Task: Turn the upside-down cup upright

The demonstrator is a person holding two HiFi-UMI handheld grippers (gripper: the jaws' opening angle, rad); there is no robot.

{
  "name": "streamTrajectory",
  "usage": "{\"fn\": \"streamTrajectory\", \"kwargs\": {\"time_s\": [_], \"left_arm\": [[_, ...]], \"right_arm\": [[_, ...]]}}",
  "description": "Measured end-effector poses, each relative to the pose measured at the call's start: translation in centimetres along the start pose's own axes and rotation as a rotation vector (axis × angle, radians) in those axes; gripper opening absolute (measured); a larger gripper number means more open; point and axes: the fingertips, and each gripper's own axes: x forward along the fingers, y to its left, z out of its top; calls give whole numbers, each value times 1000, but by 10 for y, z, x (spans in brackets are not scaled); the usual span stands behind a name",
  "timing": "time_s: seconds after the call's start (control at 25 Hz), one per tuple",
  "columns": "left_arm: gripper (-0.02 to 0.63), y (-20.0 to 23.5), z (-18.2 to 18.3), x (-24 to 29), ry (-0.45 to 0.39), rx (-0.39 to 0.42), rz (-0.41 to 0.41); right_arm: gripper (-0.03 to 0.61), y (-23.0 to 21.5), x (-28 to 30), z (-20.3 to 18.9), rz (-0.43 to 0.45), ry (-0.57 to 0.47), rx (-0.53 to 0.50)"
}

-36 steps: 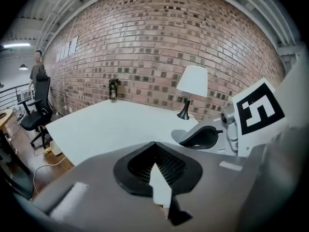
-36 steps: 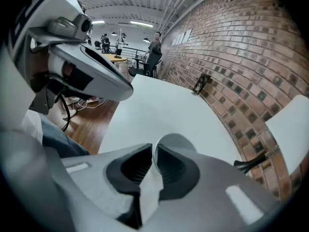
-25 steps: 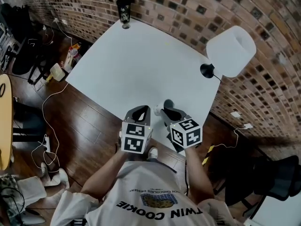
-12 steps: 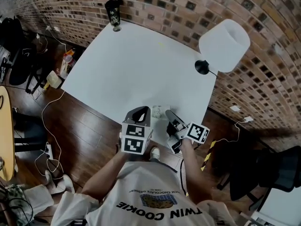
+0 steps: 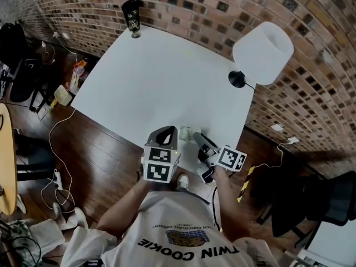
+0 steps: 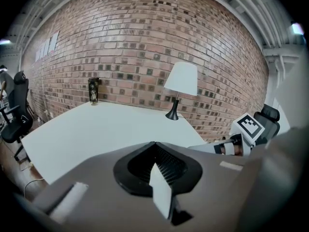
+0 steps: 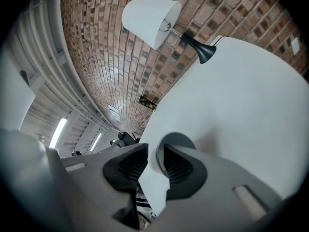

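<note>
White cup (image 5: 186, 132) upright on table (image 5: 156, 77); right hand-held gripper (image 7: 152, 162), jaws just opening astride its wall, releases it. Next: withdraw without tipping. Left hand-held gripper (image 6: 155, 151) closed, empty.

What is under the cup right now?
The cup sits on bare white table near its front edge. The cup itself covers whatever lies directly beneath it.

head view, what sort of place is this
Probably an indoor office or studio workspace. A red-brown exposed brick wall runs behind a large white table with a white-shaded desk lamp. A black office chair stands on a dark wooden floor with loose cables.
</note>
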Motion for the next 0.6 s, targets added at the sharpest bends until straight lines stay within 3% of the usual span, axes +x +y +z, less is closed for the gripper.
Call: {"fn": "streamTrajectory", "kwargs": {"time_s": [0.12, 0.24, 0.36, 0.44, 0.6], "left_arm": [[6, 1, -2, -1, 1, -4, 2], [6, 1, -4, -3, 2, -10, 6], [6, 4, -5, -6, -3, -15, 13], [6, 7, -5, -7, -7, -19, 19], [6, 12, -7, -10, -12, -32, 29]], "right_arm": [[136, 4, 0, -4, -13, 32, -47], [147, 5, -3, -3, -49, 50, -120], [153, 5, -9, 0, -111, 89, -262], [172, 9, -11, -1, -162, 158, -455], [241, 23, 0, -23, -247, 436, -1028]]}}
